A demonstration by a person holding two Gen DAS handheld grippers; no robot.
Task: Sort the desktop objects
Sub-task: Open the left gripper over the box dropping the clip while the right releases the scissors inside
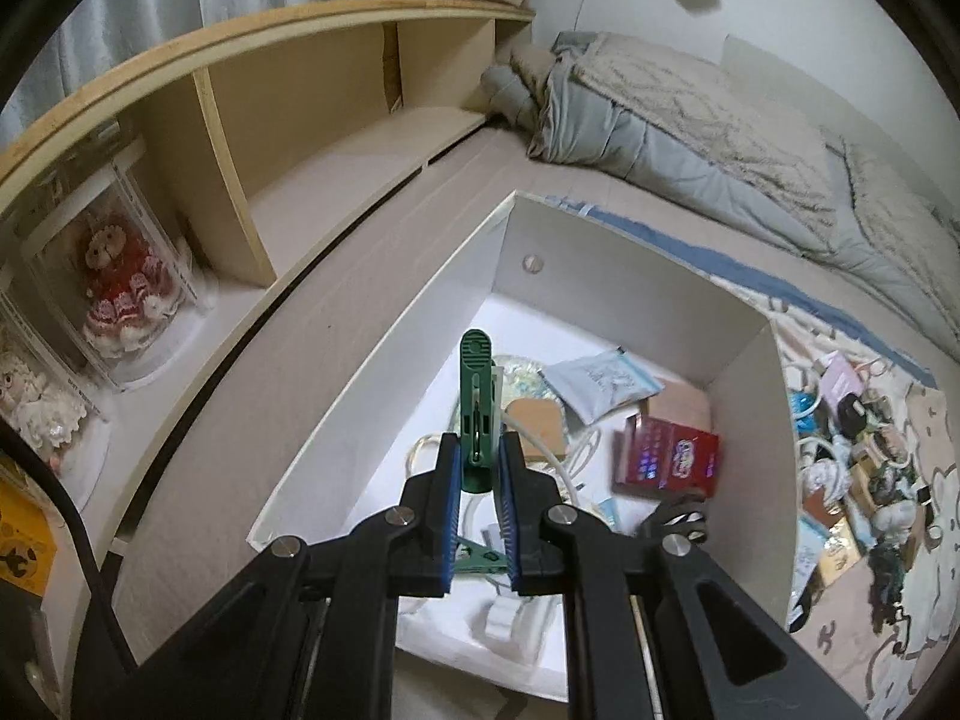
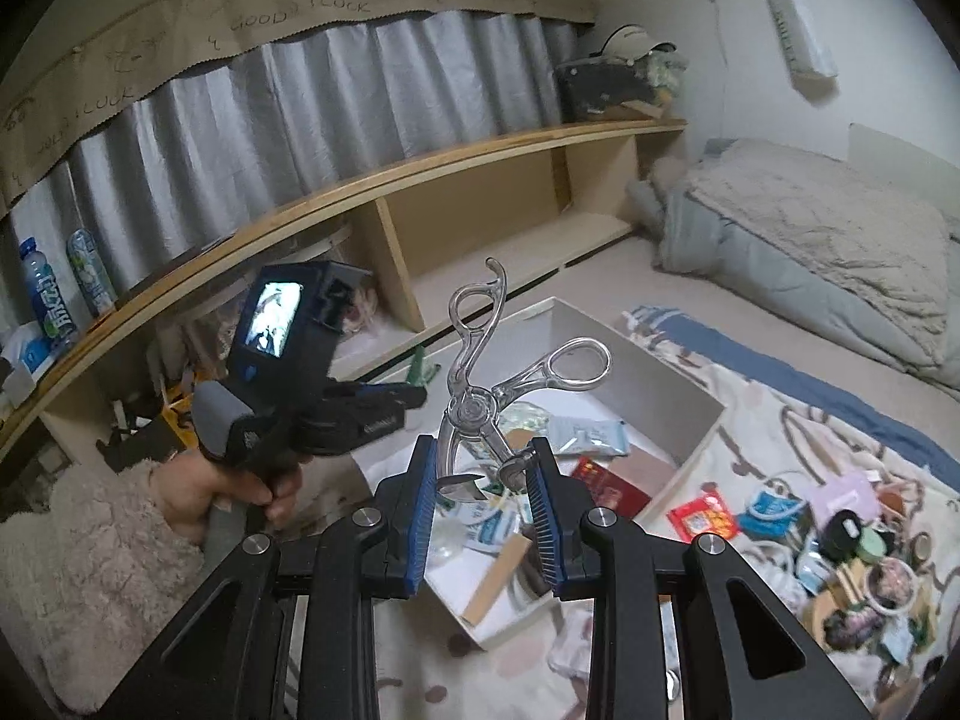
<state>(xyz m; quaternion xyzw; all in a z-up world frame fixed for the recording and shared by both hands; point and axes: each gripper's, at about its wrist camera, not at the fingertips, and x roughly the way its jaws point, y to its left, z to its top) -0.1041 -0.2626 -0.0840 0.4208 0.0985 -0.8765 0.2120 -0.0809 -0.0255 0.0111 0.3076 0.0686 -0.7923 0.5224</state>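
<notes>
the left gripper (image 1: 480,468) clamps a green clothespin (image 1: 477,414) above the white box (image 1: 744,420), apparently to drop it in; the right gripper (image 2: 485,483) pinches a clear eyelash curler (image 2: 480,402) for the same box.

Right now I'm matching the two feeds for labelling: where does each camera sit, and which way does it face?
Left wrist: rides the left claw, looking down into the white box; its blue-padded fingers pinch a green clip.
Right wrist: rides the right claw, facing the box and shelf; it grips a clear eyelash curler; the person's hand with the left claw shows.
Shared: box, shelf, bedding.
</notes>
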